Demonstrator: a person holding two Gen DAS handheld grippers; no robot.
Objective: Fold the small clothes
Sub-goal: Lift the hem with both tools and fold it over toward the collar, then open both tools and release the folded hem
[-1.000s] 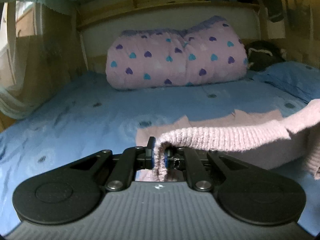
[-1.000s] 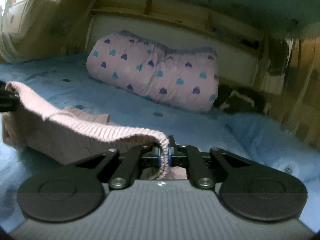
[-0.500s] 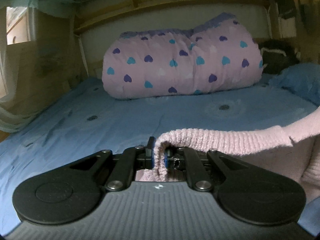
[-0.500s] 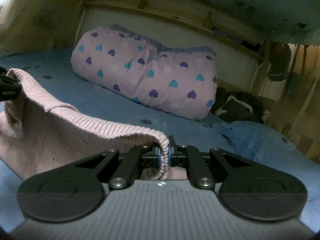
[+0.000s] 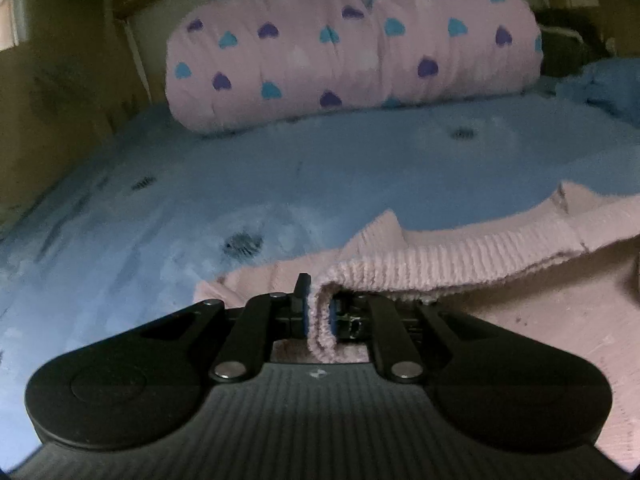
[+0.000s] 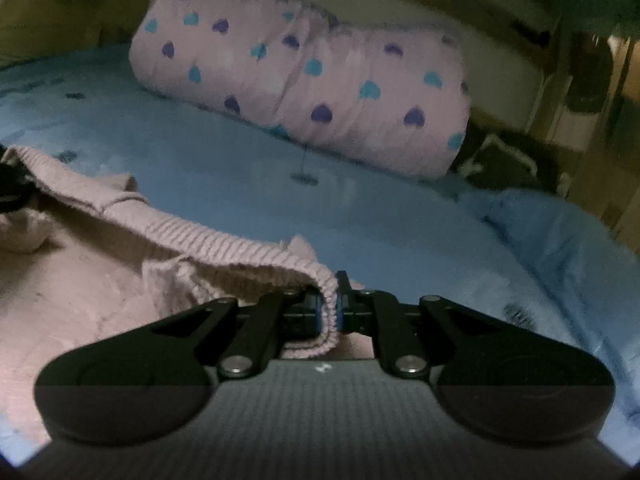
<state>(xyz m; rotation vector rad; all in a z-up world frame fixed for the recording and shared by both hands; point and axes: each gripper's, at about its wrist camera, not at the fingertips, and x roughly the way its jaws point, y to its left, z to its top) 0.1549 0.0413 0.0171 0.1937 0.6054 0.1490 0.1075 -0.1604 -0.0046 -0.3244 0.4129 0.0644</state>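
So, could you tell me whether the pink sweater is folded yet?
Partly: the pink sweater's ribbed edge, pinched by both grippers, lies doubled over its body.

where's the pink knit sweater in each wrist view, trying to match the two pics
Left wrist view: the pink knit sweater fills the lower right, its ribbed edge running left into the left claw, shut on it.
Right wrist view: the sweater fills the lower left, its ribbed edge running right into the right claw, shut on it.
Shared landmark: the heart-print quilt roll at the far end of the bed.
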